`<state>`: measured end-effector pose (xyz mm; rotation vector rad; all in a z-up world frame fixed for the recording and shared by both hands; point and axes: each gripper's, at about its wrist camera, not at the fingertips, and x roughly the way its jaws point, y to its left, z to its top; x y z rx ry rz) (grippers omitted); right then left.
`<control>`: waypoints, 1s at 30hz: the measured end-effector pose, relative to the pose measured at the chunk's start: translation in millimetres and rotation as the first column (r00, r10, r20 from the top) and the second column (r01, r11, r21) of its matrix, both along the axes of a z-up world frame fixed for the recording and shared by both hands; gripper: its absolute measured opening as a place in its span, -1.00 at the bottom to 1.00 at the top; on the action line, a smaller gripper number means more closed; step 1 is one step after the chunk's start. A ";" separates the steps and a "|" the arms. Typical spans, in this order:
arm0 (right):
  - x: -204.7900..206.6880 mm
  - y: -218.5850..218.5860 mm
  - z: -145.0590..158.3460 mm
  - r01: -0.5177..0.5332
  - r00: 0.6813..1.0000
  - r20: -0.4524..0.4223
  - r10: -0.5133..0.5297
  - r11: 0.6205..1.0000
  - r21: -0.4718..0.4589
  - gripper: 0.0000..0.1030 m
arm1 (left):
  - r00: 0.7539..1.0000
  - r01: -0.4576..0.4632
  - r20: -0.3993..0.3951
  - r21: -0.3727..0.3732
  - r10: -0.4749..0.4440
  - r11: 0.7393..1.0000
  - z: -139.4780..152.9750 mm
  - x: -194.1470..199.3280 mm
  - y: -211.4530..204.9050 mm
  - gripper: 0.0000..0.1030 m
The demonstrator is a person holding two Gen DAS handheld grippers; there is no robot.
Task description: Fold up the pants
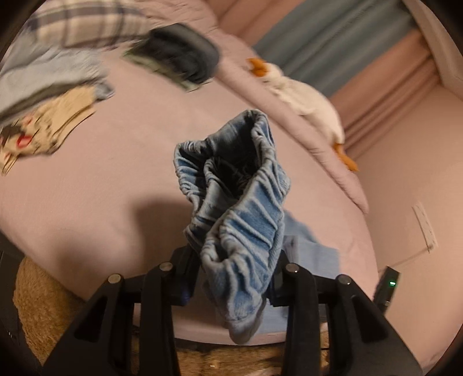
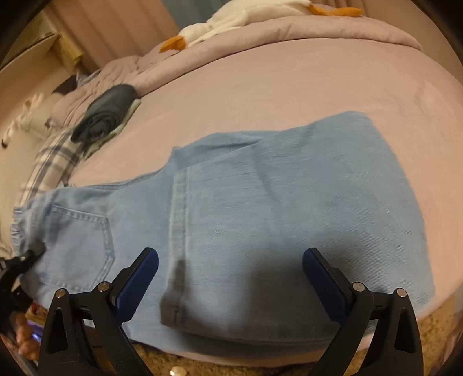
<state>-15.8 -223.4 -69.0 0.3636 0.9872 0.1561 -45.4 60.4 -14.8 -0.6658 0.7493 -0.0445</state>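
Light blue denim pants (image 2: 260, 208) lie on the pink bed, legs folded over near the front edge, back pocket at the left. My left gripper (image 1: 231, 260) is shut on the pants' gathered elastic waistband (image 1: 231, 185), which bunches up above its fingers and is lifted off the bed. It shows small at the left edge of the right wrist view (image 2: 31, 254). My right gripper (image 2: 230, 277) is open and empty, hovering just above the folded legs near the bed's front edge.
The bed sheet (image 2: 289, 86) is pink. A rolled dark garment (image 2: 107, 115) and plaid cloth (image 2: 52, 162) lie at the left. A white plush goose (image 2: 231, 20) rests on the rumpled duvet behind. Folded clothes (image 1: 43, 92) lie beyond the waistband. Brown carpet (image 2: 434, 326) is below.
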 end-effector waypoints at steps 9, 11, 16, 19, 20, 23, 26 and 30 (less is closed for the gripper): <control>-19.5 -39.6 19.7 0.144 0.988 0.061 -0.140 0.987 -0.067 0.95 | 0.969 0.222 0.106 0.040 -0.225 0.974 44.3 26.0 -70.9 -0.33; -24.2 -49.8 23.8 0.180 0.982 0.076 -0.175 0.982 -0.064 0.95 | 0.954 0.274 0.114 0.058 -0.279 0.960 48.2 31.4 -90.1 -0.33; -36.0 -74.8 26.9 0.260 0.962 0.096 -0.254 0.964 -0.053 0.95 | 0.909 0.402 0.080 0.096 -0.409 0.911 40.1 59.6 -148.3 -0.33; -40.8 -90.6 22.6 0.298 0.952 0.081 -0.295 0.954 -0.036 0.95 | 0.880 0.470 0.027 0.104 -0.475 0.877 20.6 74.9 -180.8 -0.33; -41.7 -94.4 20.7 0.307 0.950 0.075 -0.304 0.951 -0.030 0.95 | 0.870 0.490 0.006 0.103 -0.493 0.866 13.1 79.7 -189.2 -0.33; -41.7 -102.2 18.0 0.328 0.943 0.064 -0.327 0.944 -0.020 0.95 | 0.846 0.533 -0.069 0.113 -0.528 0.839 -11.3 97.6 -212.0 -0.31; -47.8 -114.8 16.4 0.341 0.939 0.057 -0.340 0.940 -0.007 0.95 | 0.825 0.562 -0.119 0.087 -0.552 0.822 -33.2 111.0 -223.9 -0.23; -48.0 -119.7 13.2 0.342 0.939 0.044 -0.341 0.940 0.002 0.95 | 0.806 0.587 -0.114 0.018 -0.581 0.810 -43.5 114.6 -227.6 0.04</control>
